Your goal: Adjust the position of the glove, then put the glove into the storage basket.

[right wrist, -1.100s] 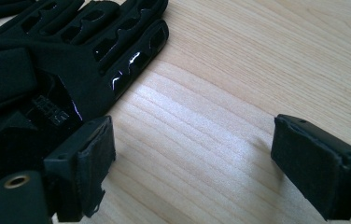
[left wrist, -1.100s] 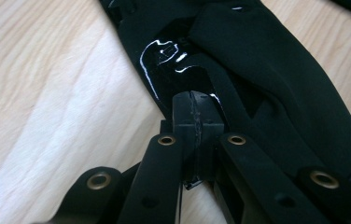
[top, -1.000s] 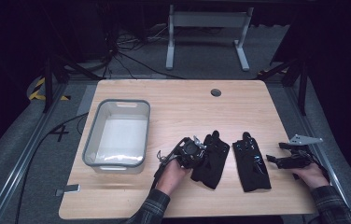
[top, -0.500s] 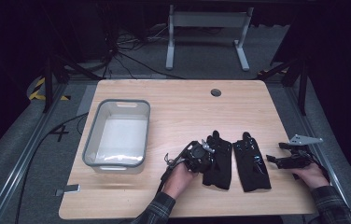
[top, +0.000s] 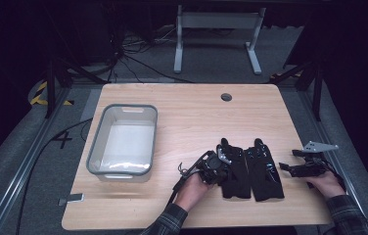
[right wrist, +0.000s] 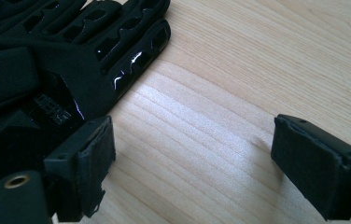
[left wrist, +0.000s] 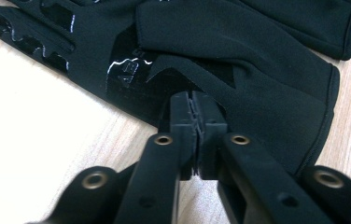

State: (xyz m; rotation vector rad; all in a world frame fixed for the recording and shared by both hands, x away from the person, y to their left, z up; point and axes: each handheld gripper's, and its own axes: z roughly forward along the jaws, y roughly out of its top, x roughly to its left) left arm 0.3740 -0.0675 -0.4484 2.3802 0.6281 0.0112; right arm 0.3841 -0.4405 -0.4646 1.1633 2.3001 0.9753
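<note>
Two black gloves lie side by side, palms up, on the wooden table [top: 196,117] near its front. My left gripper [top: 219,165] rests on the near-left edge of the left glove [top: 236,171]. In the left gripper view its jaws are shut on the edge of that glove [left wrist: 257,70], tips [left wrist: 193,99] pressed together over the fabric. The right glove [top: 266,170] lies untouched. My right gripper [top: 294,169] sits just right of it, open. In the right gripper view its pads [right wrist: 94,158] stand wide apart over bare wood, the right glove [right wrist: 71,60] at upper left.
A grey plastic bin [top: 121,172] with a white inside stands at the table's left. A round cable hole [top: 226,97] sits near the far edge. The table's right edge lies close to my right hand [top: 326,183]. Dark floor and cables surround the table.
My left gripper has moved right with the left glove, which has turned from tilted to straight and now lies against the right glove. The right gripper has not moved.
</note>
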